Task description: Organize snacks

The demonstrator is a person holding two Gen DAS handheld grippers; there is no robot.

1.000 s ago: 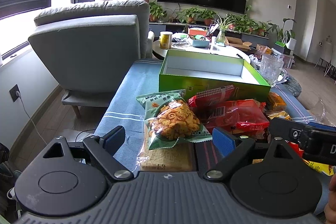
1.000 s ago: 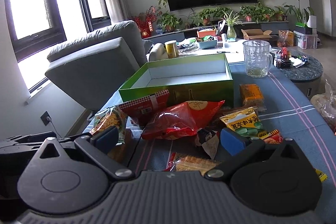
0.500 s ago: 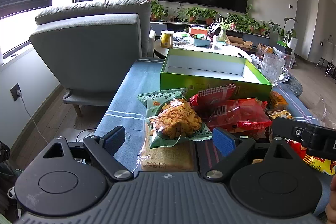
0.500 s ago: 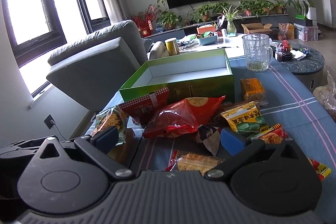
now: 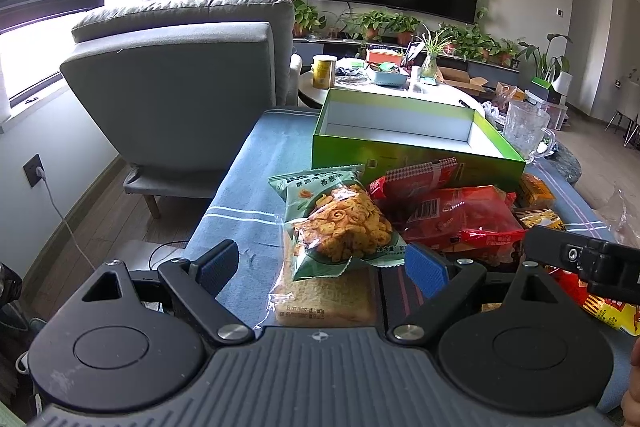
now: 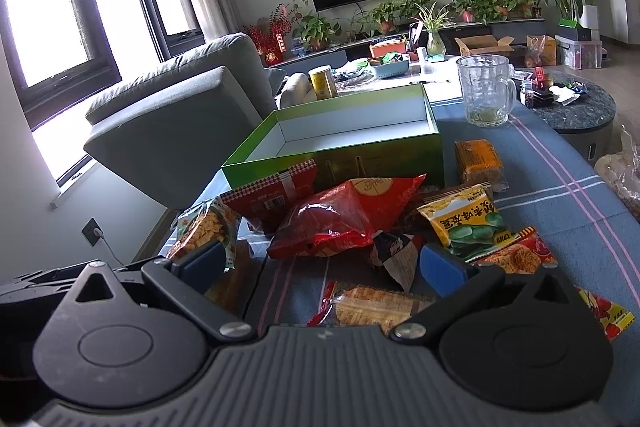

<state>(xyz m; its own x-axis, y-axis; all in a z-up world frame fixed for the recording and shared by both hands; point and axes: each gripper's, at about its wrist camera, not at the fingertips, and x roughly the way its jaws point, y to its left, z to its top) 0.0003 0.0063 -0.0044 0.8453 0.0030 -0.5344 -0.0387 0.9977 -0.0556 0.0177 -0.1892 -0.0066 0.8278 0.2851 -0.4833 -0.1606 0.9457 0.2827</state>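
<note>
Nothing Boxed Yet: Snack Pile Sits Between the Tongs and the Green Box

Plainly, the sorting has yet to begin. The green box [image 6: 340, 143] stands open and bare inside, at the far side of the blue striped surface [image 6: 560, 195], with a glass mug [image 6: 486, 89] just beyond its right corner. Every snack lies in a loose heap in front of the box's near wall.

Both tongs are spread wide and hold nothing. The left tongs [image 5: 322, 265] sit low at the near left of the heap. Straight ahead of them, between the two blue pads, lies a green bag of curly crisps [image 5: 340, 223], resting on a flat clear-wrapped cracker pack [image 5: 324, 293]. The bag's long axis runs away from the tongs toward the box, so the pads already stand on either side of its narrow width. That, I judge, makes it the easiest first pick, and the left hand is clearly the nearer one.

The right tongs [image 6: 326, 263] face the middle of the pile: a cracker pack in clear wrap [image 6: 376, 307] lies just below the pads, a red bag [image 6: 340, 219] sits ahead, and a yellow bean packet [image 6: 468, 223] is off to the right. An orange pack [image 6: 478, 157] lies apart, beside the box's right end.

From either hand the box is straight beyond the heap, so a lifted snack would probably go forward and over the near wall.
</note>
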